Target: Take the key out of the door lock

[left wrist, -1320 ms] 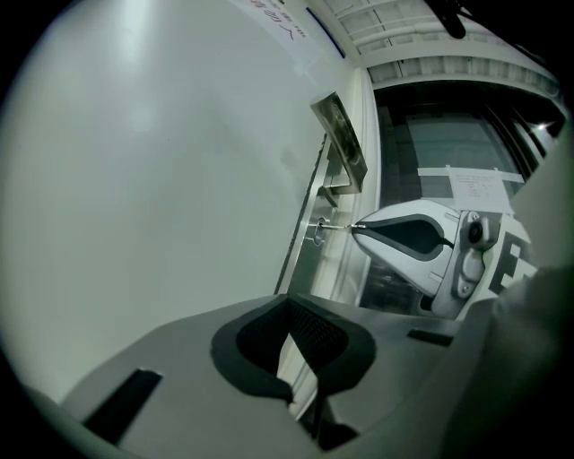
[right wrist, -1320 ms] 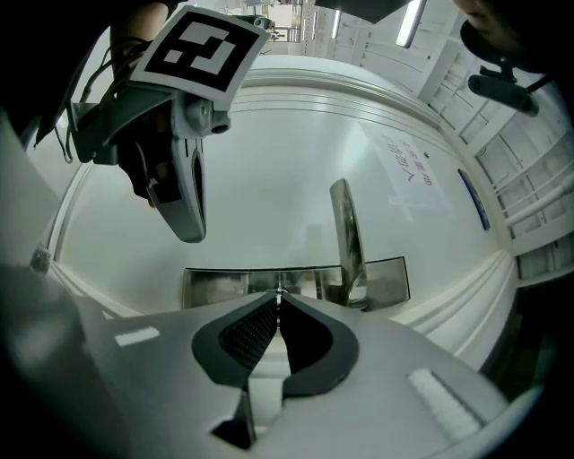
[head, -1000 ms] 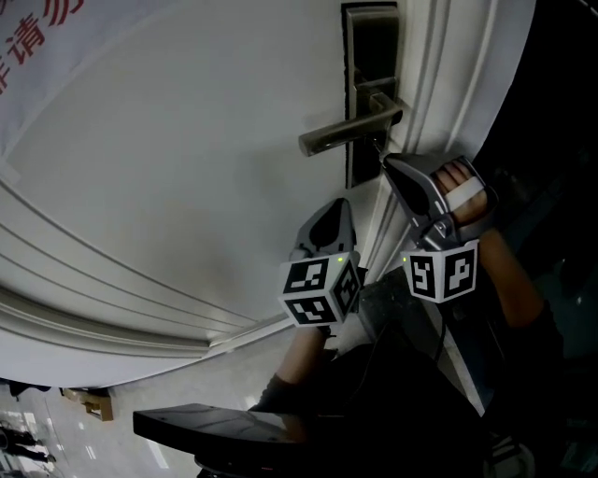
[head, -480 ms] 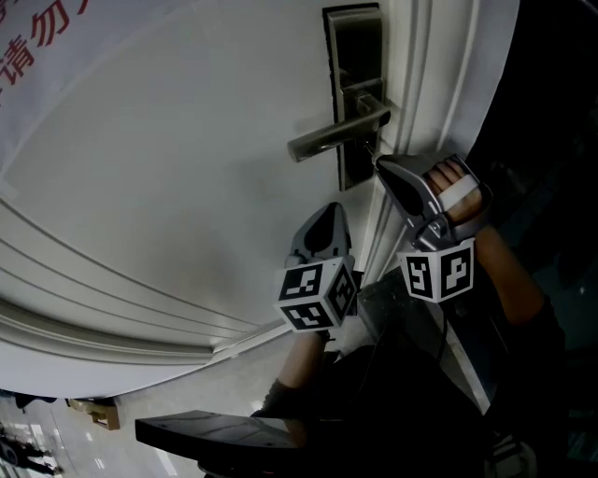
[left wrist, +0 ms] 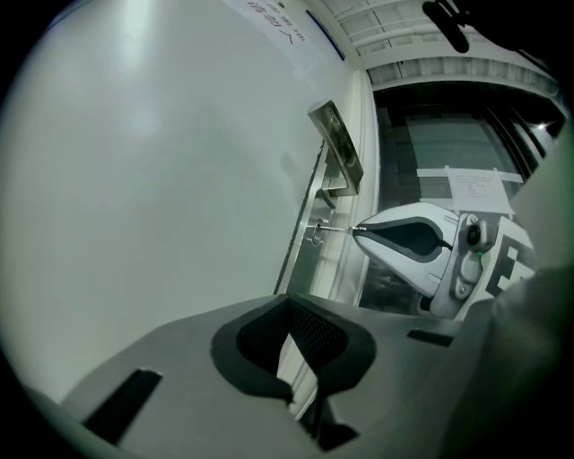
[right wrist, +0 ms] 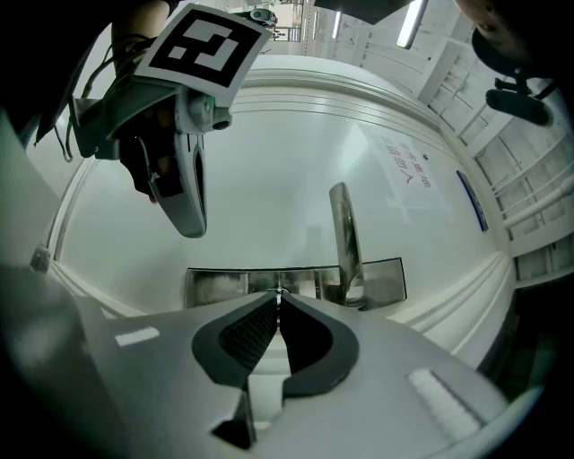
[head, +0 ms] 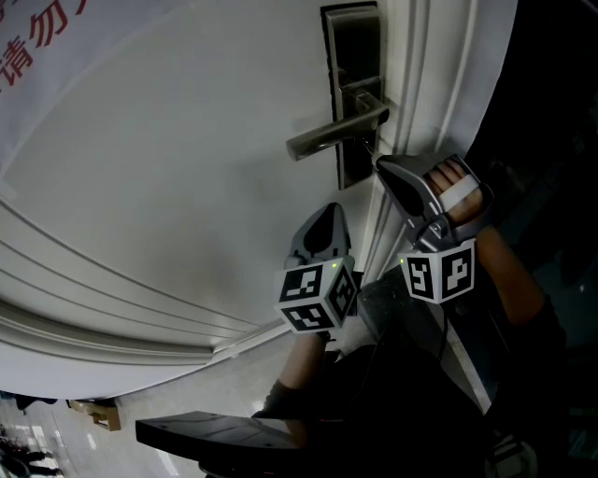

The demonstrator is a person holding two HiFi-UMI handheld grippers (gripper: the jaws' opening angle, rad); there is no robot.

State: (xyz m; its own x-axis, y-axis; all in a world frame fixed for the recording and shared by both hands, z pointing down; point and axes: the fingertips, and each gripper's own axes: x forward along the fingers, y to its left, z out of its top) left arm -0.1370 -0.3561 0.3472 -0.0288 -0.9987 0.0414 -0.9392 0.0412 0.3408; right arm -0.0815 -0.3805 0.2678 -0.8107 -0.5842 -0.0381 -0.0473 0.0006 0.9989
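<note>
Comparing with a second ago: only a small shift of framing in the head view, then nothing at all over the last half second. Keeping the right grey plastic two-jaw gripper (head: 377, 162) parked just under the brushed-steel lever handle (head: 336, 131), clenched on the small thin silver metal key (left wrist: 334, 229). Confirmed in the right gripper view: pads pinched tight on the key's narrow edge. Looks still seated in the keyhole of the tall dark metal lock plate (head: 353, 56), going by the left gripper view: shaft bridging plate and jaw tips, no visible gap at the lock end.

Reads as grip secured, extraction not yet started. Next, by judgement: straight pull along the key's axis, away from the door, no twist.

Leaving the matching grey left gripper (head: 328, 211) idle, lower and to the side, tips together on nothing, clear of the lock.

Working against a smooth white painted door panel (head: 187, 149), raised mouldings low down, red lettering (head: 42, 28) at top left, white stepped door frame (head: 420, 93) just right of the plate. Beyond: dark space past the frame, glass pane (left wrist: 430, 143) with a taped paper notice (left wrist: 475, 186), strip ceiling lights (right wrist: 411, 22), pale floor (head: 56, 448) at bottom left.
</note>
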